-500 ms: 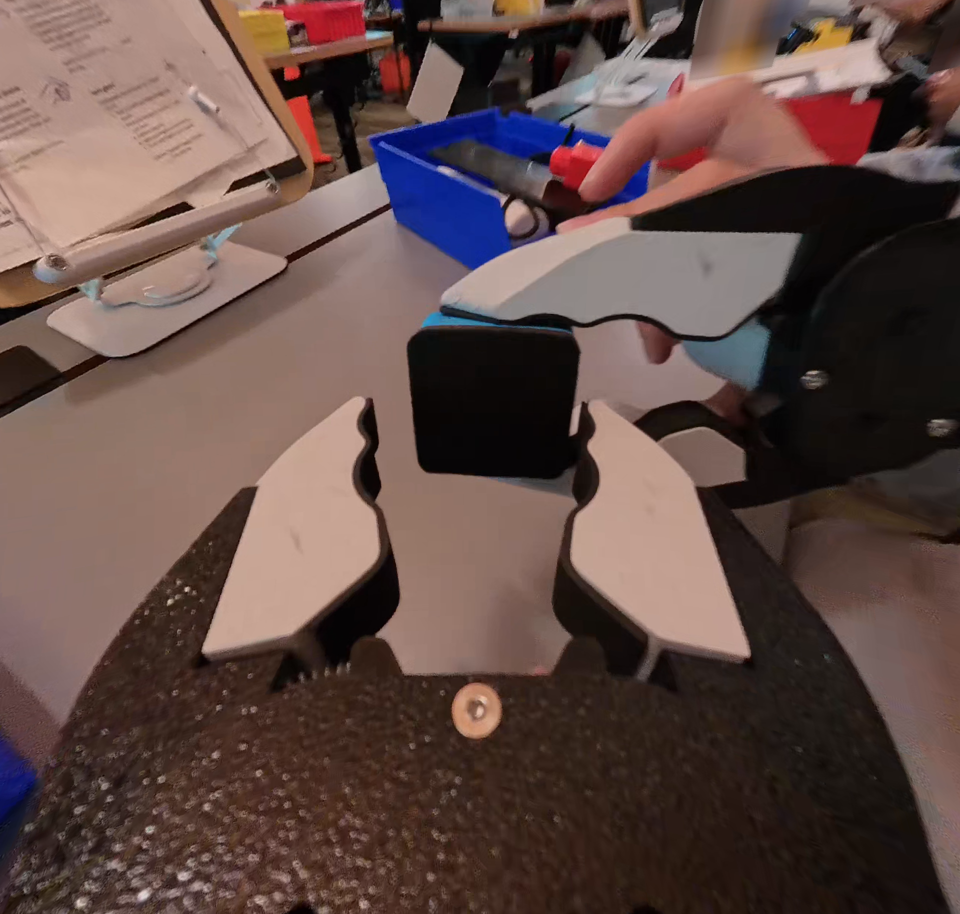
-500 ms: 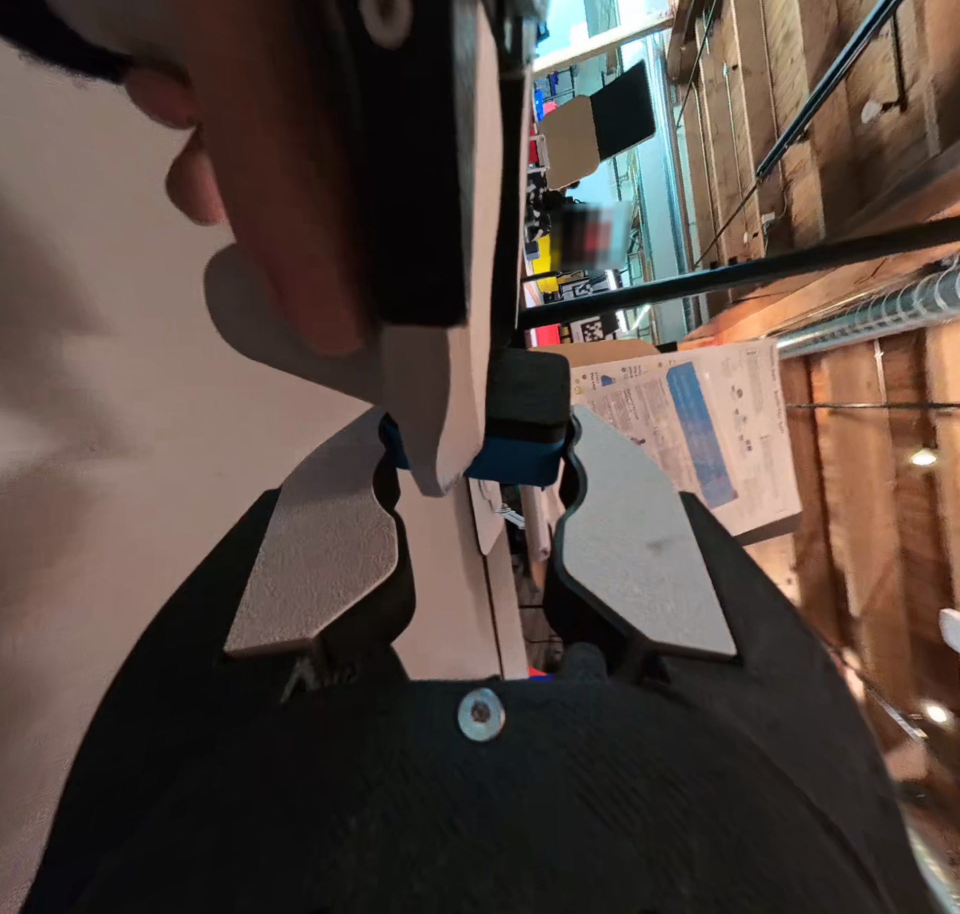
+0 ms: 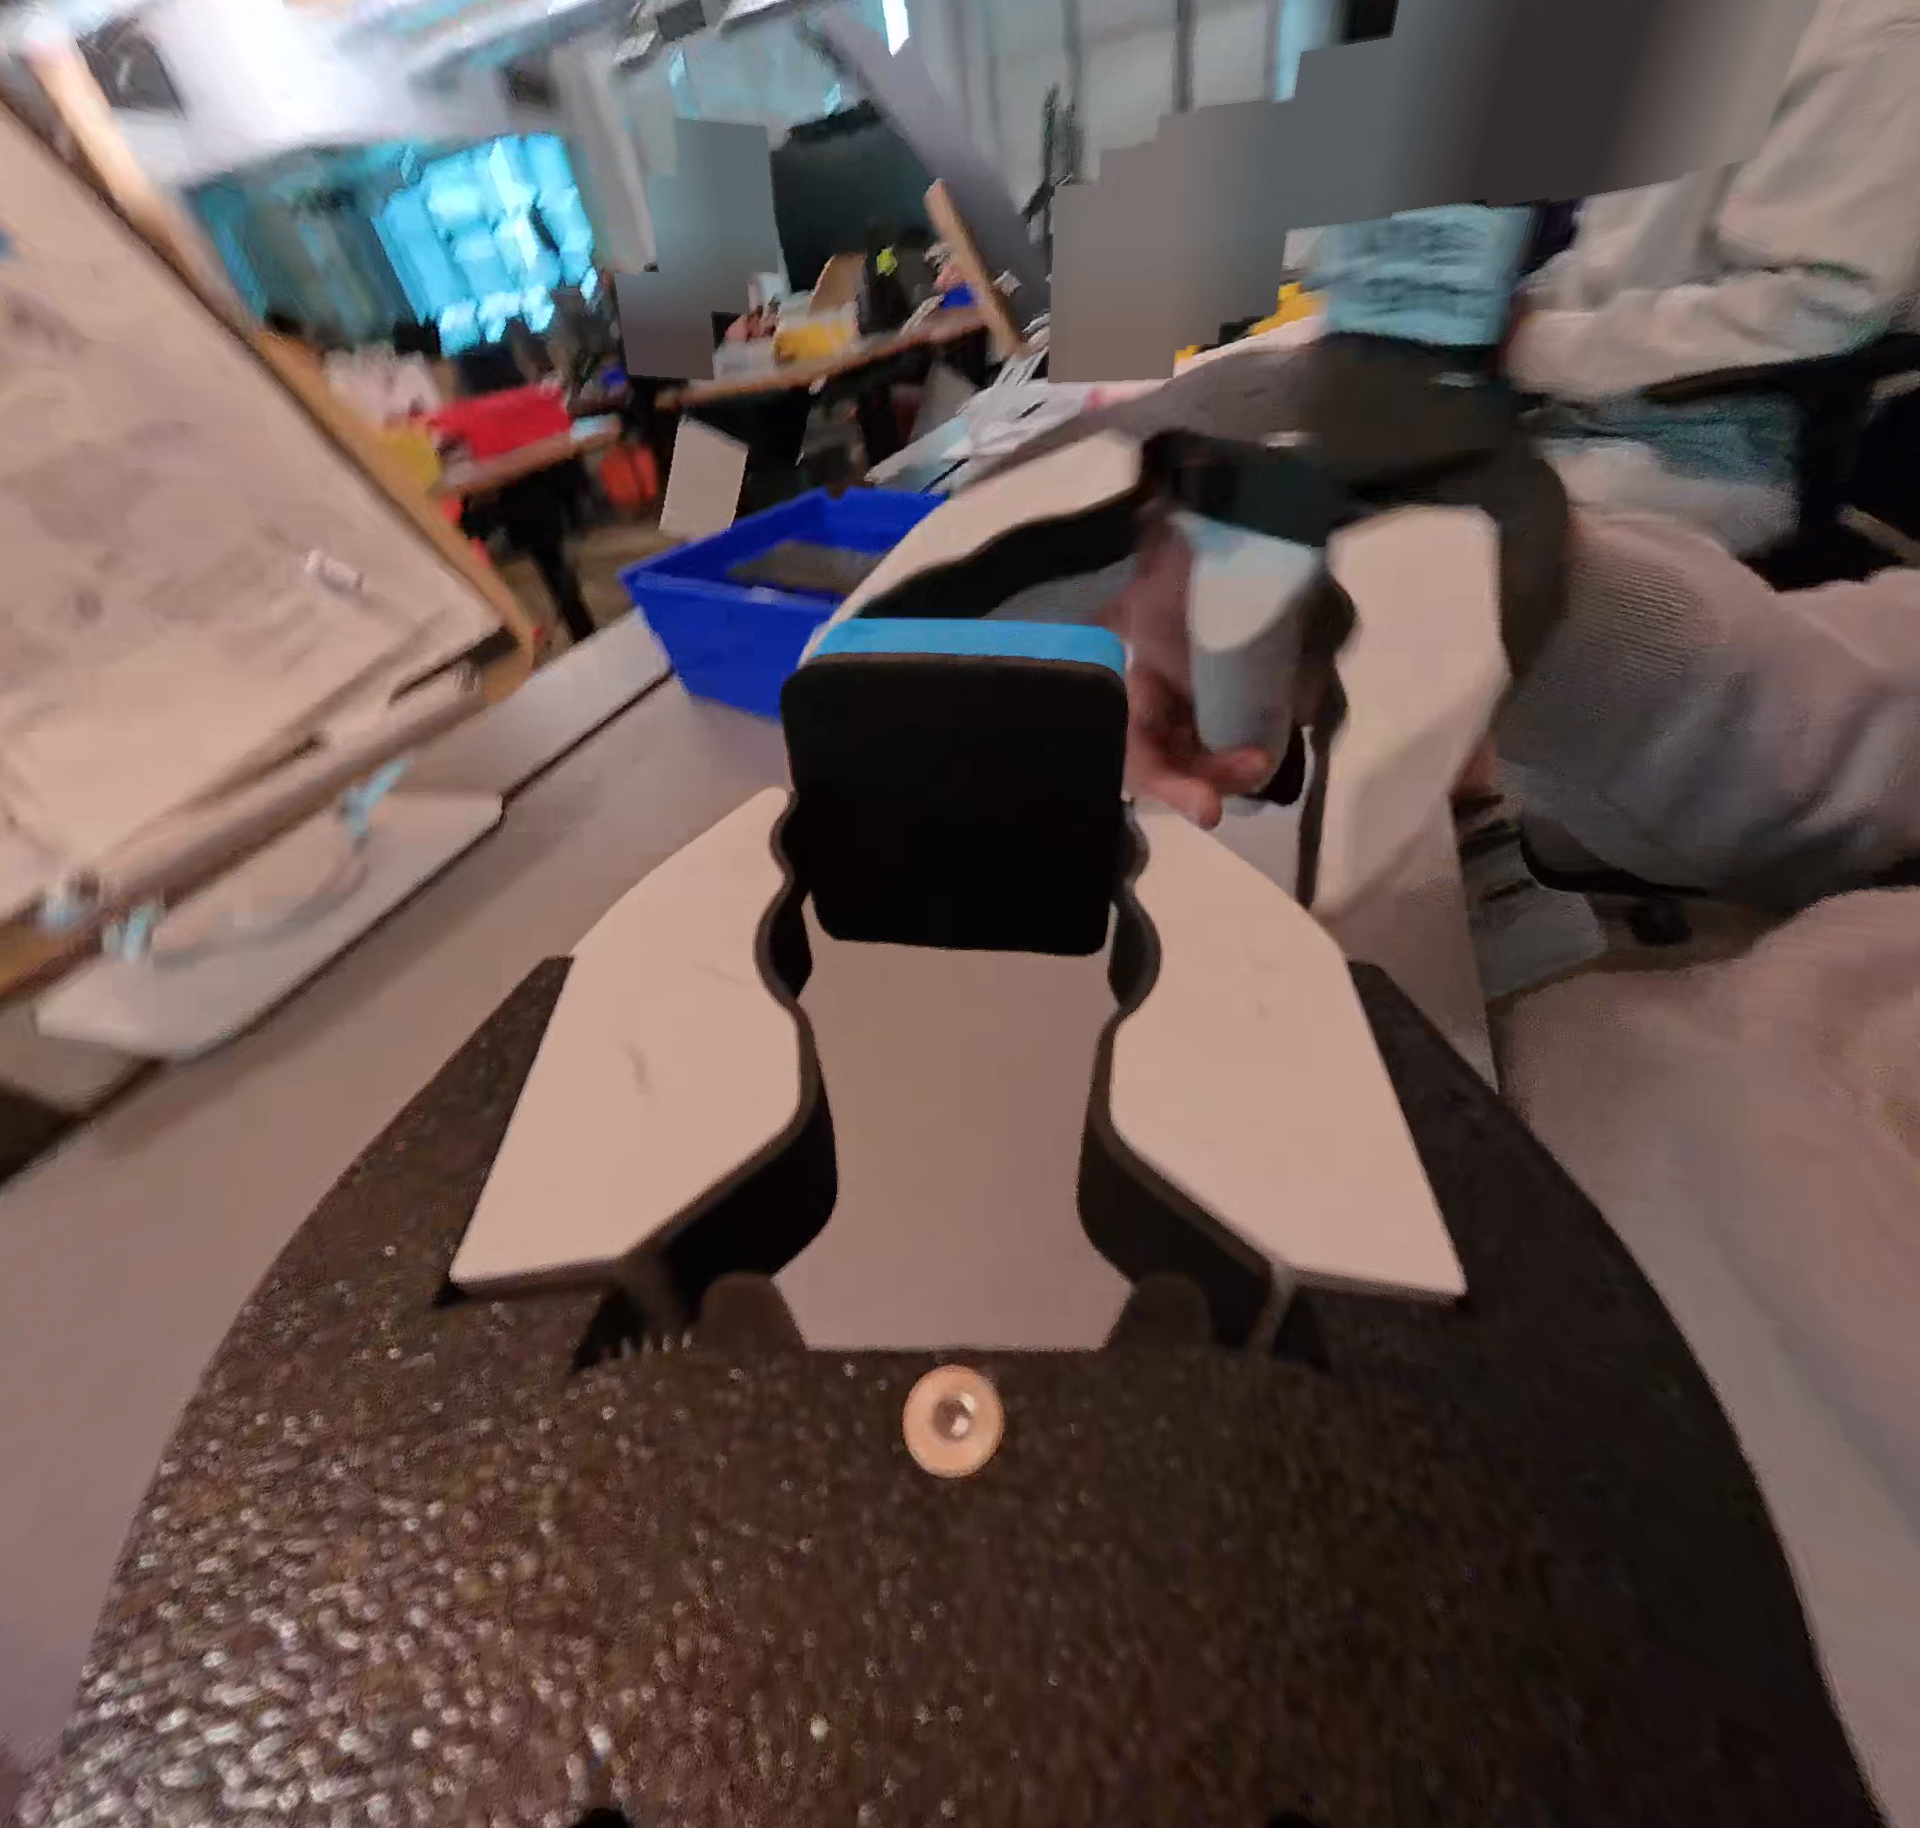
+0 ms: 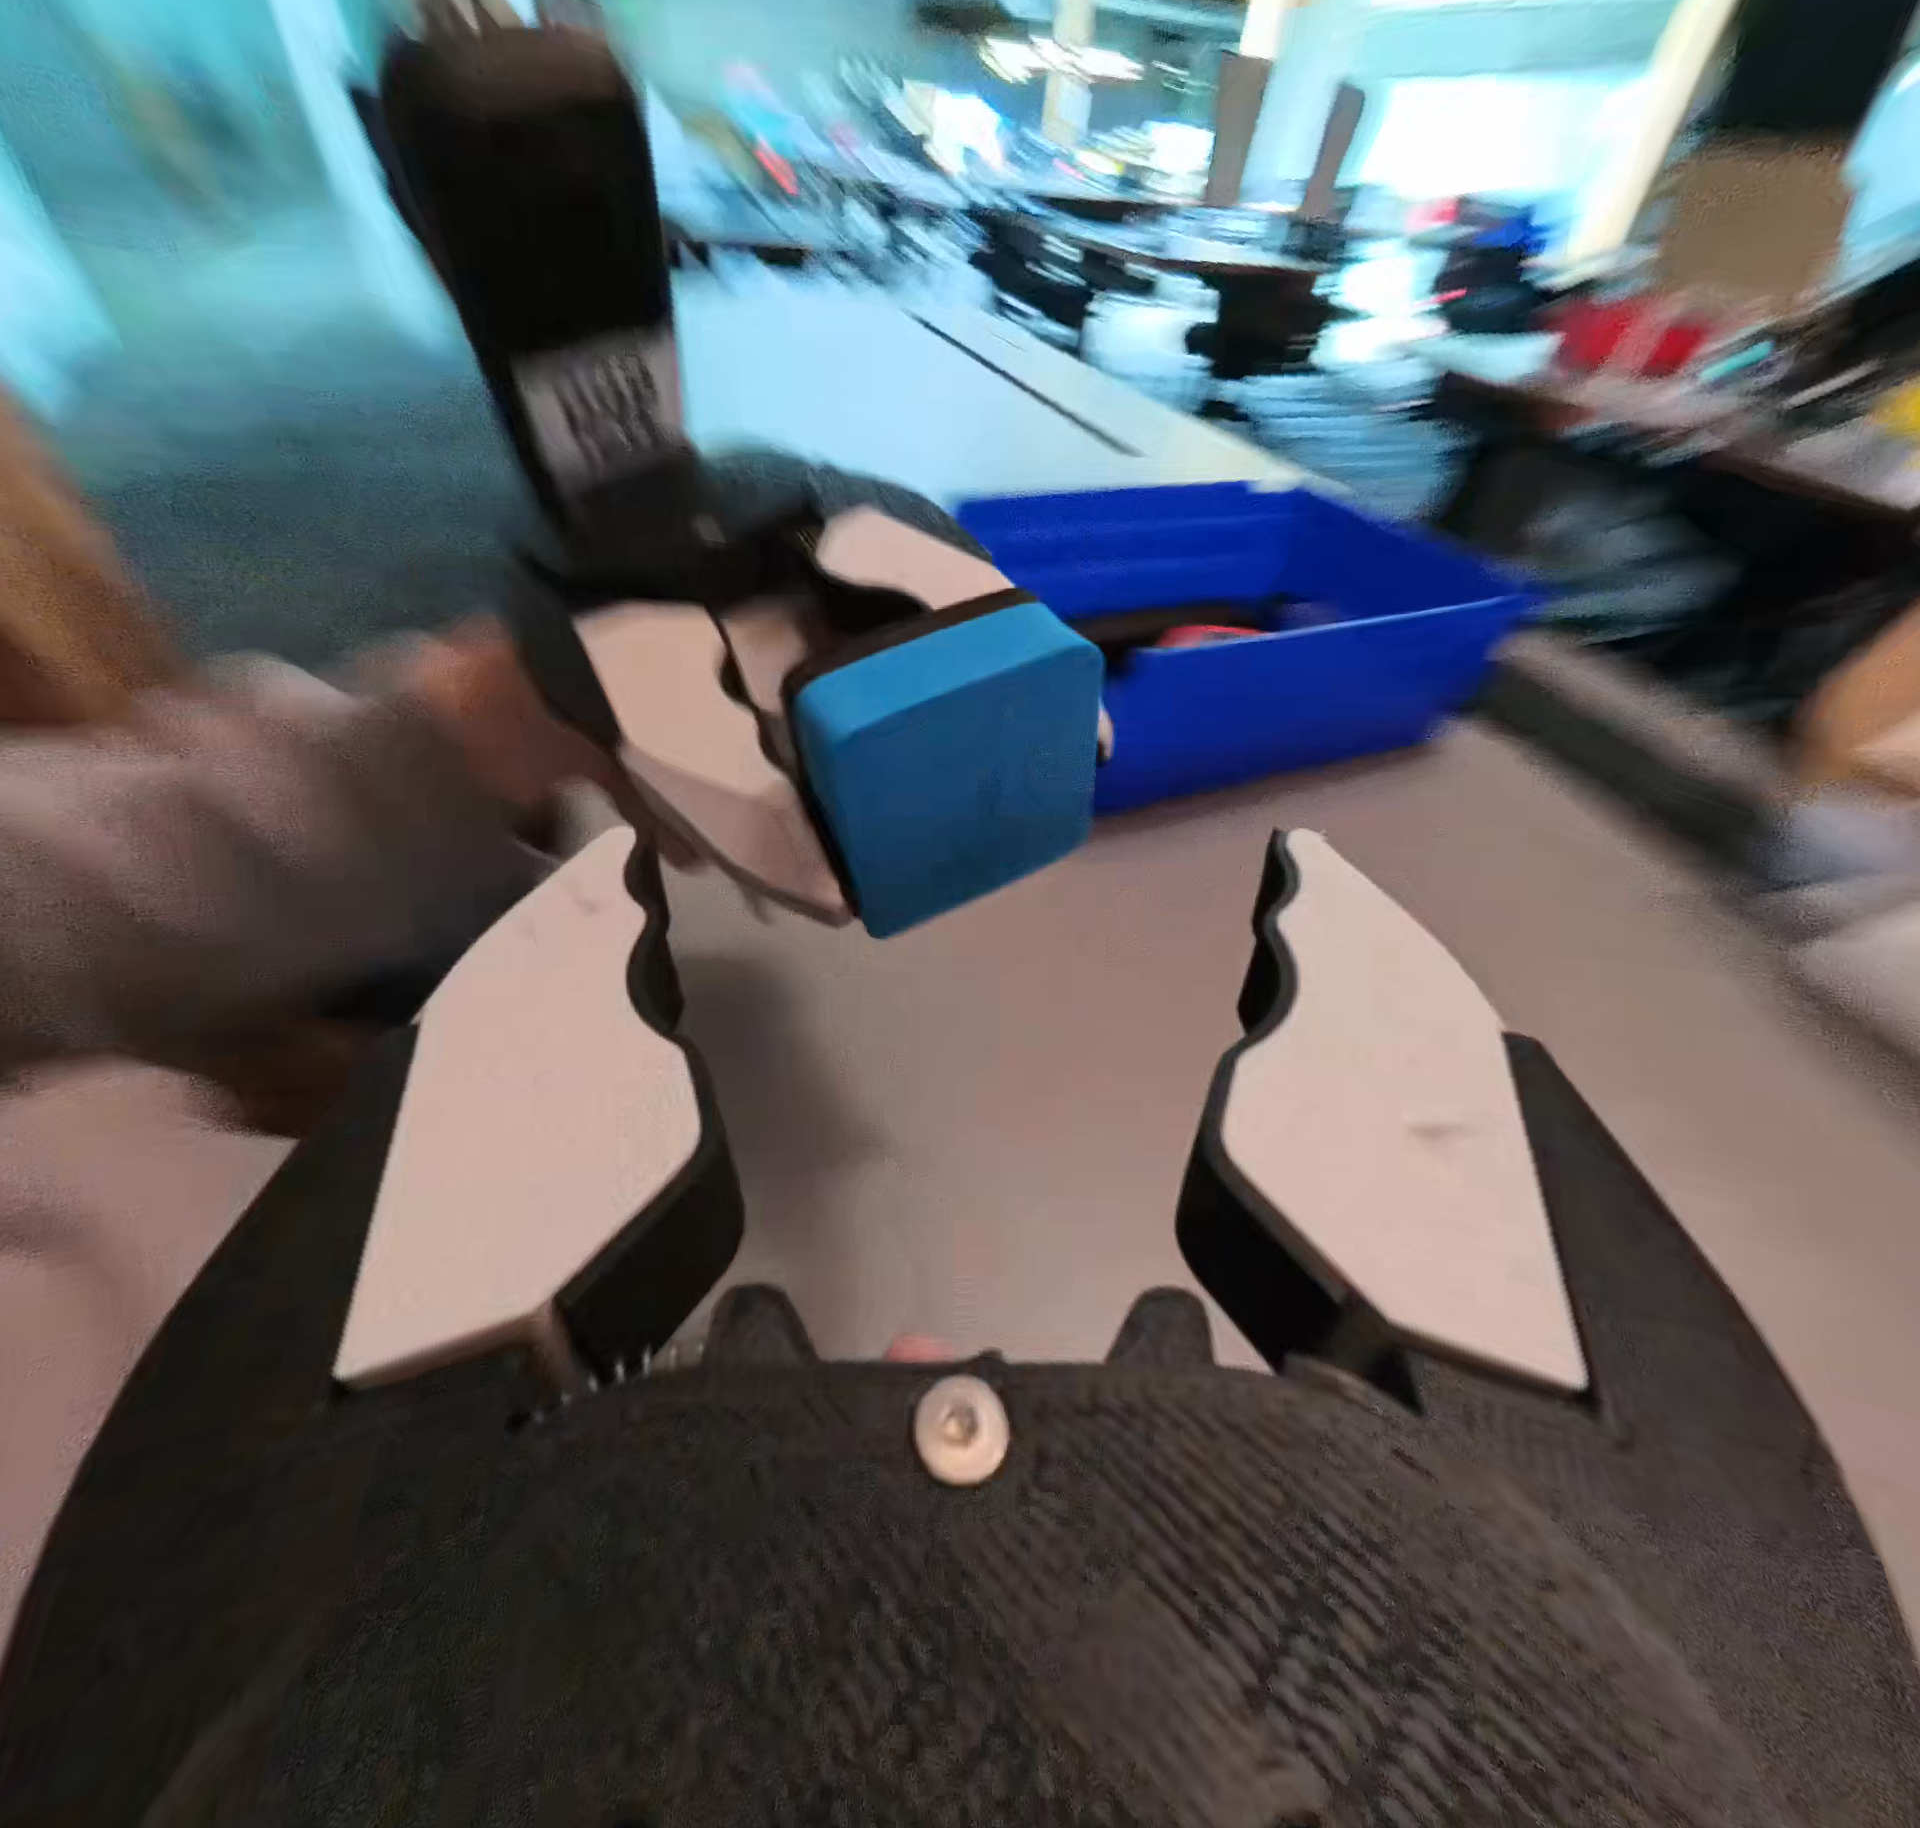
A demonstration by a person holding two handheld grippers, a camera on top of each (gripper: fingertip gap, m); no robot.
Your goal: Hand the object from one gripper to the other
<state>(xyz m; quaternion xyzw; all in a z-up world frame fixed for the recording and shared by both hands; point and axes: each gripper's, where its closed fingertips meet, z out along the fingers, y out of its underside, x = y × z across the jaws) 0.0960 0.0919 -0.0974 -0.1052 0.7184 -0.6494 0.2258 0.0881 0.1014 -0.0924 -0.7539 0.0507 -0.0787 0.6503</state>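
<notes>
The object is a foam block (image 3: 956, 739), black on one face and blue on the other. My left gripper (image 3: 954, 843) is shut on it, its fingers pinching the two sides, and holds it above the grey table (image 3: 260, 1103). In the right wrist view the block (image 4: 945, 770) shows its blue face, held by the left gripper's fingers (image 4: 727, 802). My right gripper (image 4: 956, 843) is open and empty, with the block just beyond its tips. One of its fingers (image 3: 997, 531) shows behind the block in the left wrist view.
A blue bin (image 3: 748, 625) stands on the table behind the block; it also shows in the right wrist view (image 4: 1299, 739). A paper stand (image 3: 208, 583) is at the left. A person's sleeve (image 3: 1714, 739) and hand are at the right.
The right gripper has let go of the block, opened wide and pulled back. The left gripper has closed on the block and now holds it alone.
</notes>
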